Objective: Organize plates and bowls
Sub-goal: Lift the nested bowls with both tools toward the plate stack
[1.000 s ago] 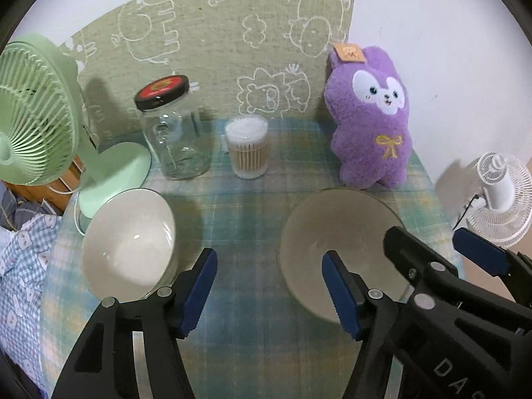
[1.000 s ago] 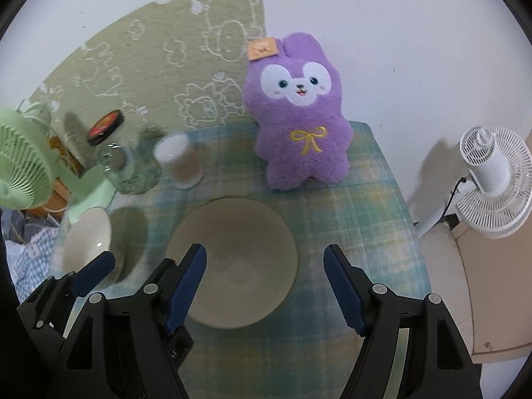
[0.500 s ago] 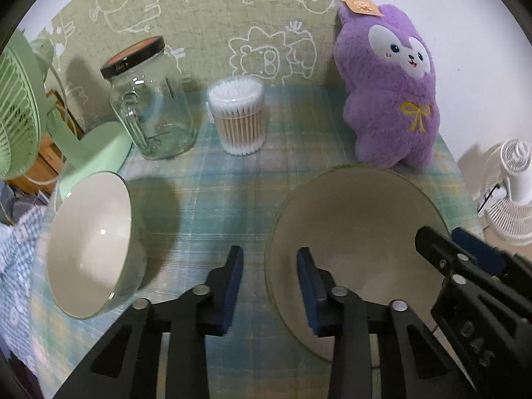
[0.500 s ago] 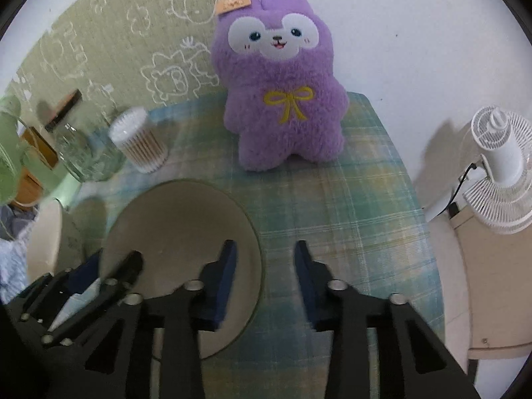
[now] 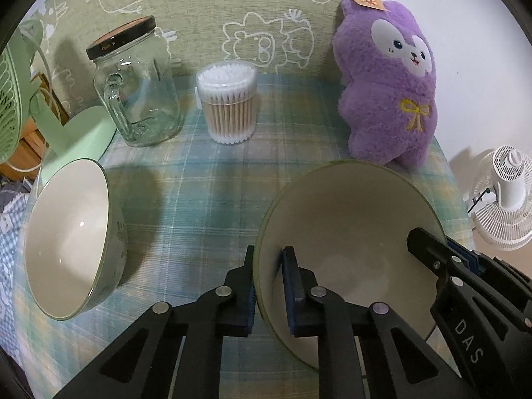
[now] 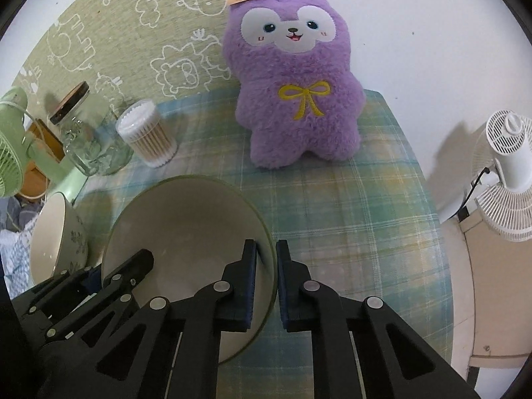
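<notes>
A large cream bowl (image 5: 359,219) with a green rim sits on the plaid tablecloth. My left gripper (image 5: 269,262) is shut on its left rim, one finger inside and one outside. My right gripper (image 6: 266,259) is shut on the right rim of the same bowl (image 6: 186,229). A smaller cream bowl (image 5: 66,239) with a leaf pattern stands to the left, apart from both grippers; it also shows in the right wrist view (image 6: 55,232). The right gripper's fingers (image 5: 432,249) show at the bowl's far rim in the left wrist view.
At the back stand a glass jar (image 5: 139,89) with a black lid, a tub of cotton swabs (image 5: 229,99) and a purple plush toy (image 5: 392,93). A green fan (image 5: 20,99) is at the left edge. A white fan (image 6: 508,179) stands beyond the table's right edge.
Both grippers moved forward and down to the large bowl and closed, from wide open to shut on its opposite rims. The small bowl has not moved.
</notes>
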### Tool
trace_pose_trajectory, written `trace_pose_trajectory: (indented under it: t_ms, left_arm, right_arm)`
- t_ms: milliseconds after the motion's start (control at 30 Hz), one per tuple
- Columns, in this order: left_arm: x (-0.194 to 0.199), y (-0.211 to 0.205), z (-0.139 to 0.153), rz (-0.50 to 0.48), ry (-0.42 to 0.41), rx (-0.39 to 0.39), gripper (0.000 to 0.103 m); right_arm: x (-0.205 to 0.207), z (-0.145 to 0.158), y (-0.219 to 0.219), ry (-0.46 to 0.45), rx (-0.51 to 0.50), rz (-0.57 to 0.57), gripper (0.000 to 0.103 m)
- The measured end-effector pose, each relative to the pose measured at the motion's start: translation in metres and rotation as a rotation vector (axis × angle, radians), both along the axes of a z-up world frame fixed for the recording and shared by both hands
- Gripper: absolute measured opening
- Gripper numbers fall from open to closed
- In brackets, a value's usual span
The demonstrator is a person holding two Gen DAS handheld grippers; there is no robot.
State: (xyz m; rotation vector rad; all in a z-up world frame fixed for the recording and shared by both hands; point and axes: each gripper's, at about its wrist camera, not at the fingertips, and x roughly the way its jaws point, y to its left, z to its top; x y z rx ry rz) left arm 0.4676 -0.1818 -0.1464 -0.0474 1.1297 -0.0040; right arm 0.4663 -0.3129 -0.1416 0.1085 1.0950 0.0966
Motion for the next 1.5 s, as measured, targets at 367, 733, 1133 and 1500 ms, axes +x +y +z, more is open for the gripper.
trace_pose_trajectory:
  t_ms: [367,733,1133,1500]
  left_arm:
    - [-0.020,0.003,0.008,-0.004,0.009,0.010,0.011]
    - [-0.058,0.010,0.028,-0.014,-0.005,-0.004,0.012]
    - [-0.104,0.047,0.064,-0.022,-0.039,-0.015,0.012]
    - [-0.147,0.094,0.097,-0.045,-0.082,-0.004,0.012]
  right_arm:
    - [-0.021,0.006,0.003,0.013,0.005,0.001,0.014]
    - [-0.061,0.028,0.011,-0.003,-0.001,-0.021,0.014]
    - [-0.111,0.068,0.047,-0.039,0.002,-0.043,0.014]
    - [-0.153,0.104,0.095,-0.078,0.001,-0.054,0.014]
